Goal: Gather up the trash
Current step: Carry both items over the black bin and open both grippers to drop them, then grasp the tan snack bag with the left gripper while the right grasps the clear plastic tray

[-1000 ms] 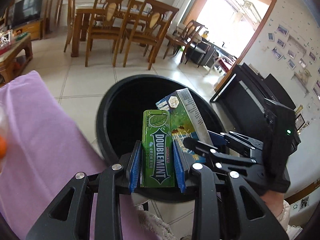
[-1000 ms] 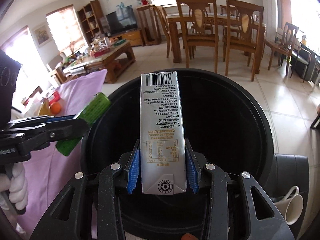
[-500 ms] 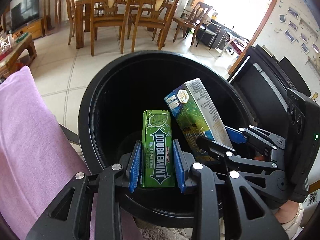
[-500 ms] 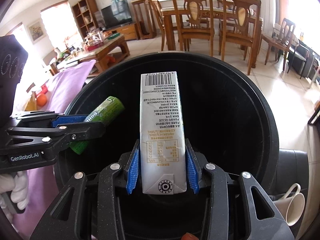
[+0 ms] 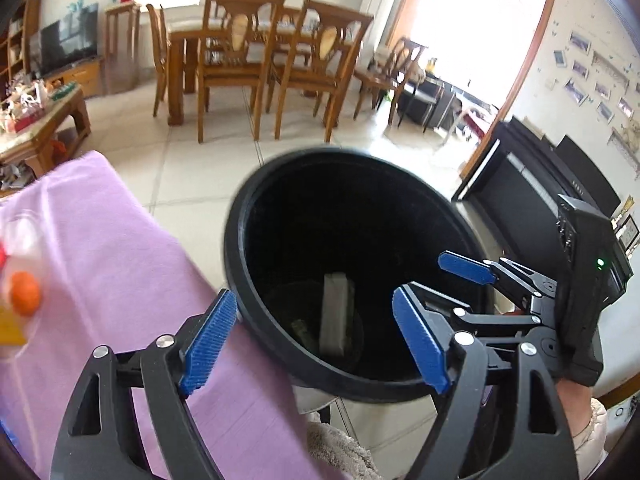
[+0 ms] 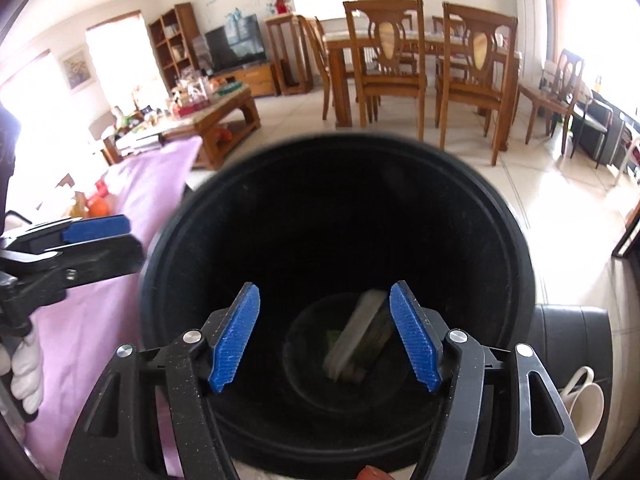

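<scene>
A black round trash bin point(image 5: 240, 240) point(image 6: 516, 240) stands on the floor beside the purple-covered table. The drink carton point(image 5: 336, 316) point(image 6: 360, 336) lies at the bin's bottom, with the green gum pack point(image 5: 302, 330) point(image 6: 333, 338) dimly seen beside it. My left gripper point(image 5: 316, 340) hangs over the bin's near rim, its jaws opening, nothing between the blue pads. My right gripper point(image 6: 326, 340) is above the bin's mouth, its jaws opening too and empty. Each gripper shows in the other's view: the right gripper point(image 5: 472, 280) at right, the left gripper point(image 6: 96, 236) at left.
The purple tablecloth point(image 5: 100, 264) point(image 6: 100, 320) holds an orange fruit point(image 5: 25, 300) point(image 6: 98, 208) and other items. A white mug point(image 6: 584, 400) stands right of the bin. Wooden dining chairs point(image 5: 236, 60), a coffee table point(image 6: 208, 112) and a black piano point(image 5: 532, 188) stand further off on the tiled floor.
Both grippers have opened; the gum pack and the carton have dropped from them to the bottom of the bin. The left gripper has drawn back toward the bin's near-left rim.
</scene>
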